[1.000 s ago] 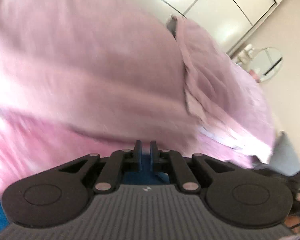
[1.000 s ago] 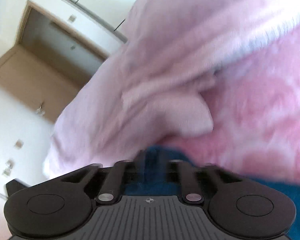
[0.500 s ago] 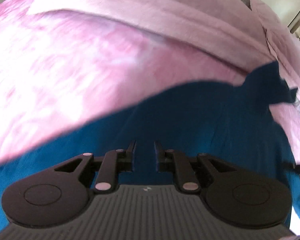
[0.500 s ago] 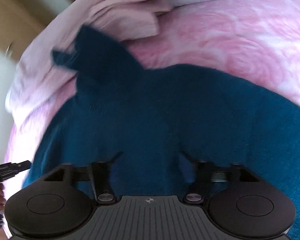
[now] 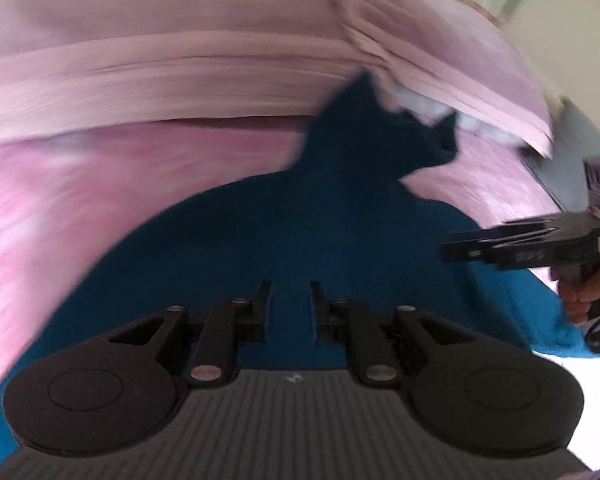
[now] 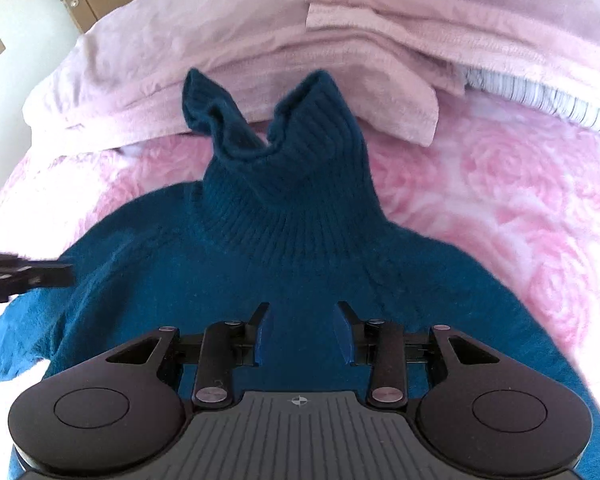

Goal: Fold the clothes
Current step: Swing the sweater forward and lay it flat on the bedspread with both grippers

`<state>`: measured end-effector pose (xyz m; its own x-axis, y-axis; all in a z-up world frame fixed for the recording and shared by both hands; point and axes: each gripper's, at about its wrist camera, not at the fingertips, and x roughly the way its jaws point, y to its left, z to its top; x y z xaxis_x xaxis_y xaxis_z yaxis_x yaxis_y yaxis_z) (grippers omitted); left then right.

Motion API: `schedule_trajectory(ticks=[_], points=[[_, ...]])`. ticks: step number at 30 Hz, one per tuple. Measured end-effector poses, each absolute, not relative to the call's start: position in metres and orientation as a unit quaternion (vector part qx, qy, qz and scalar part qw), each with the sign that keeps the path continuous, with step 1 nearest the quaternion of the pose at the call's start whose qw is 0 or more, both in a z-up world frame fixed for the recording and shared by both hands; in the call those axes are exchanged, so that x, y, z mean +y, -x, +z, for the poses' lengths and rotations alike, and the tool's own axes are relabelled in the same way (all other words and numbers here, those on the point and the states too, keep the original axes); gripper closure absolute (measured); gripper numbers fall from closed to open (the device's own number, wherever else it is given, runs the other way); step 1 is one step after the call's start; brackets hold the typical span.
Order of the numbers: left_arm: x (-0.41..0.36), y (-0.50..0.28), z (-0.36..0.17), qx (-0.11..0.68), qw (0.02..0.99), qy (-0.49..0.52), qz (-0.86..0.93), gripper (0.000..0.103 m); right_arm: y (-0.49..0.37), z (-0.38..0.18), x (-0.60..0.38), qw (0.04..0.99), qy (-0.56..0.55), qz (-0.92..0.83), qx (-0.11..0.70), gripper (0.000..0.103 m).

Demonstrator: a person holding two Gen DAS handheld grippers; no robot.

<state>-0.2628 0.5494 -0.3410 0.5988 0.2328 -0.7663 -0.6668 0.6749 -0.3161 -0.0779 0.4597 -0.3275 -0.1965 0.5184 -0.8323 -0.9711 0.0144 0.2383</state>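
My right claw (image 6: 304, 312) sits directly over the teal sweater (image 6: 284, 248), jaws parted with a clear gap and nothing pinched between the blue pads; they have just been closing in, but they are not yet on the knit. The left claw (image 5: 290, 292) is narrowed to a slim gap, also with no fabric in it, so it is nearly clenched and empty as far as I can see. Taking the sweater's ribbed turtleneck collar (image 6: 288, 152) as my landmark: it lies straight ahead of the right claw, its two floppy corners reaching up against the folded pink blanket (image 6: 372, 80) at the far side of the bed (image 6: 500, 184). The garment's long axis runs from that collar back toward me and under both claws, so the body and hem are below my view. From the left wrist camera the collar (image 5: 384, 140) sits ahead and a little to the right, with the right claw (image 5: 508, 244) and the hand (image 5: 580, 292) carrying it at that side of the sweater. I judge the right claw better lined up with the collar, the left one nearer the other shoulder; a fold across the width would call for one claw on each shoulder.
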Motion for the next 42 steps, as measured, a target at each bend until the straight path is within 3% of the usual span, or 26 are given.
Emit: schedule_trajectory(ticks=[7,12,17,24,31,34,39,40,41,42], points=[[0.618,0.150,-0.374,0.382,0.837,0.276,0.280,0.091,0.064,-0.342,0.532,0.606,0.159,0.655,0.422,0.065],[0.649,0.186,-0.355,0.324,0.823,0.298,0.359,0.090,0.028,-0.330,0.533,0.665,0.072,0.602,0.436,0.065],[0.615,0.298,-0.345,0.360,0.798,0.259,0.408,0.090,0.021,-0.338,0.462,0.631,0.119,0.594,0.484,0.065],[0.506,0.539,-0.341,0.397,0.634,0.355,0.561,0.089,0.054,-0.351,0.318,0.612,0.117,0.536,0.569,0.065],[0.380,0.711,-0.327,0.269,0.469,0.469,0.698,0.080,0.102,-0.334,0.262,0.607,0.106,0.500,0.609,0.065],[0.352,0.746,-0.336,0.193,0.435,0.516,0.712,0.063,0.117,-0.326,0.253,0.607,0.106,0.502,0.607,0.065],[0.354,0.754,-0.359,0.140,0.440,0.541,0.703,0.054,0.140,-0.313,0.242,0.619,0.119,0.497,0.597,0.065],[0.356,0.752,-0.357,0.147,0.452,0.529,0.703,0.056,0.145,-0.312,0.240,0.622,0.123,0.494,0.595,0.065],[0.360,0.747,-0.354,0.164,0.471,0.512,0.700,0.084,0.150,-0.311,0.236,0.626,0.125,0.490,0.594,0.065],[0.366,0.741,-0.352,0.185,0.497,0.493,0.690,0.097,0.153,-0.310,0.231,0.628,0.126,0.487,0.593,0.065]])
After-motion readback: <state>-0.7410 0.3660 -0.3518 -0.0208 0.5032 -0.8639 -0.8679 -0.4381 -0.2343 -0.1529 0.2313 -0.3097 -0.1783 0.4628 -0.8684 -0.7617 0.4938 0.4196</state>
